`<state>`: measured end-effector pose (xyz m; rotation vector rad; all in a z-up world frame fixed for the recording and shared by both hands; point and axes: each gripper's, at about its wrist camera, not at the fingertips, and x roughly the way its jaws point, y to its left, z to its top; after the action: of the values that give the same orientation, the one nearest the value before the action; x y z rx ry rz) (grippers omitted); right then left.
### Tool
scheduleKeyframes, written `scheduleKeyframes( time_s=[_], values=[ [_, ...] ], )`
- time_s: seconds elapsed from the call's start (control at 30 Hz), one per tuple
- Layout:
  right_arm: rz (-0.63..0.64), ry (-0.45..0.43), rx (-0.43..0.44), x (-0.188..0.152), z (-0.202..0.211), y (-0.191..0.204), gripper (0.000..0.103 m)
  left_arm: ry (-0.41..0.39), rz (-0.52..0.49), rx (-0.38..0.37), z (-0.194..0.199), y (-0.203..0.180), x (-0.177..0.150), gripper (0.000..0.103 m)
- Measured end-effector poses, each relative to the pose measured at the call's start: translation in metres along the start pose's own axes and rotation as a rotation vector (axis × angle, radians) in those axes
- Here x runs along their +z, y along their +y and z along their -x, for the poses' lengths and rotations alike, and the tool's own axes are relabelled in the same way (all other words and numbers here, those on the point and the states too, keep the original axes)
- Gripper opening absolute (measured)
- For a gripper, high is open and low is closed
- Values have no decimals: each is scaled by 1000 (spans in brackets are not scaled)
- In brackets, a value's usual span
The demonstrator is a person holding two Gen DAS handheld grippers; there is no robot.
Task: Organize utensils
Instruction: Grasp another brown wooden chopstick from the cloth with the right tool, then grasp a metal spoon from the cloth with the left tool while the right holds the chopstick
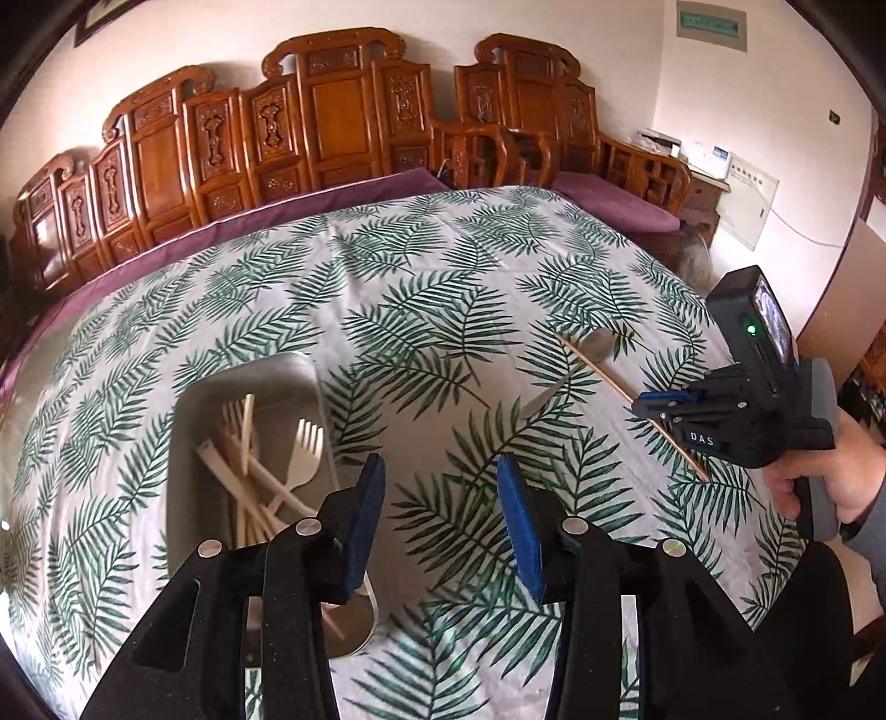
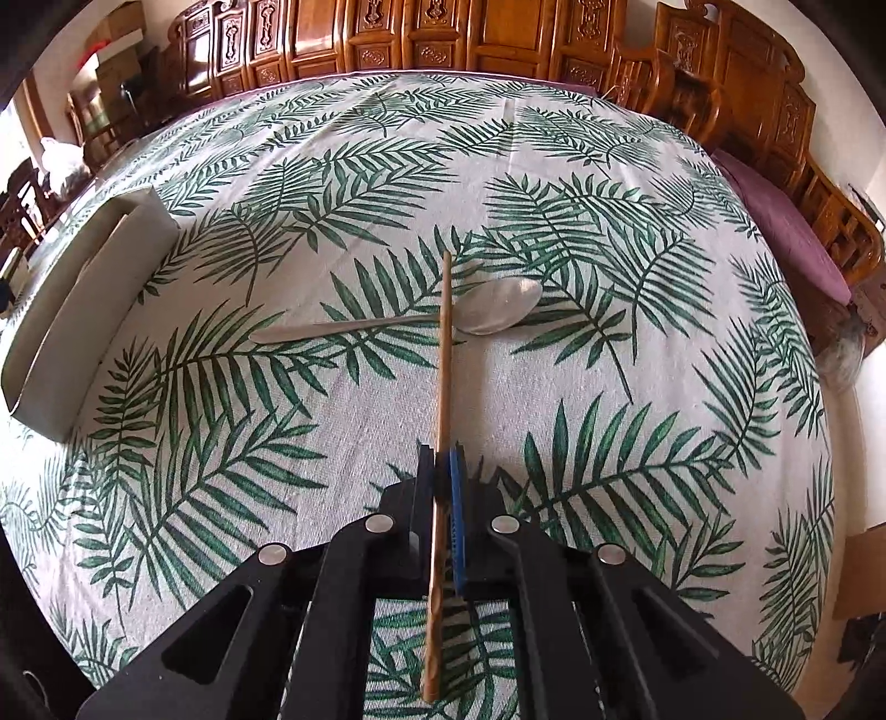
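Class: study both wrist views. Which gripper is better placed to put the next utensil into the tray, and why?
The right. The right gripper is shut on the wooden chopstick, which crosses the metal spoon. The left gripper is open and holds nothing beside the tray.

The only lettering that can be read is "DAS", white on a small black label on the body of the right gripper (image 1: 662,410), at about three o'clock in the left wrist view. A green wall plaque (image 1: 710,25) at one o'clock carries writing too small to read.
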<state>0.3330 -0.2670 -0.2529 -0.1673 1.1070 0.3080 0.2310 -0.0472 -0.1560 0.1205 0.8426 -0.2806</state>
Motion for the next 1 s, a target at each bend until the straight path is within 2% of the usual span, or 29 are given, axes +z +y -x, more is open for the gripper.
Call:
scheduleKeyframes(
  time_s=[0.1, 0.3, 0.5, 1.0],
  values=[
    [-45, 9, 24, -5, 4, -6, 6, 8, -11, -6, -8, -8, 4, 40],
    [-63, -60, 50, -17, 34, -19, 6, 30, -48, -23, -30, -29, 14, 40],
    [-103, -93, 50, -26, 49, -42, 6, 59, -86, -49, -60, -50, 28, 40],
    [-186, -68, 29, -42, 34, -84, 6, 158, -202, -139, -142, -98, 56, 39]
  ],
)
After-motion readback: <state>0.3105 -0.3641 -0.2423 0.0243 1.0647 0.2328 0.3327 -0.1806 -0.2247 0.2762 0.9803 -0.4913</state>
